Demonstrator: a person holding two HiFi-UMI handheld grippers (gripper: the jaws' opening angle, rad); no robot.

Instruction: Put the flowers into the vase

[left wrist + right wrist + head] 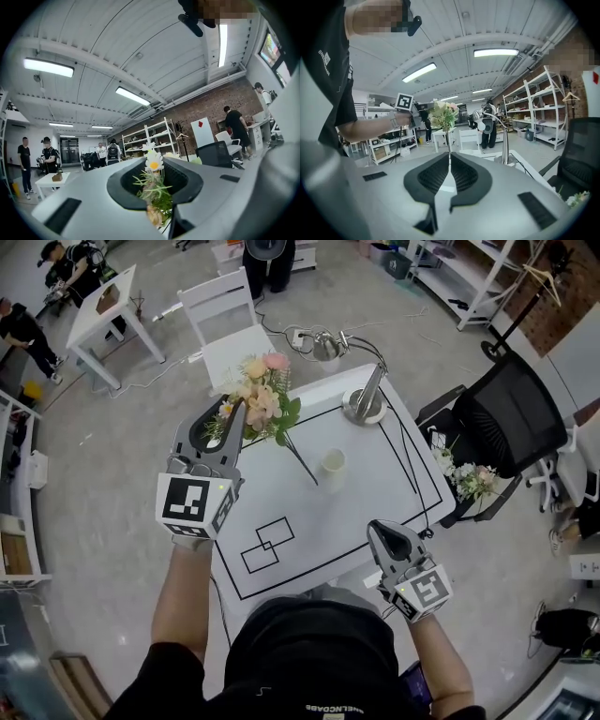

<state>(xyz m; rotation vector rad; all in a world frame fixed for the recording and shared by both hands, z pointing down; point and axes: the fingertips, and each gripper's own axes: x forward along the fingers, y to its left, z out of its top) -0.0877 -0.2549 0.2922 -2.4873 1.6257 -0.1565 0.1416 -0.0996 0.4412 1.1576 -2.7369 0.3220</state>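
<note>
Right gripper [377, 526], one, nearest: jaws closed on nothing, low by the table [319, 540] edge. Left gripper [232, 418], one: jaws clamped on the flowers [262, 395], one bunch held aloft, stem [300, 457] slanting down to end just left of the vase [332, 462], one. Best handling, likely: swing the stem upright, centre it over the mouth, lower slowly; a light vase may topple. Lamp [364, 401], one. Second bunch [466, 479], on the black chair [511, 423].

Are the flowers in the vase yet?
Out. The left gripper holds the flowers above the table; their stem ends beside the white vase, not inside.
</note>
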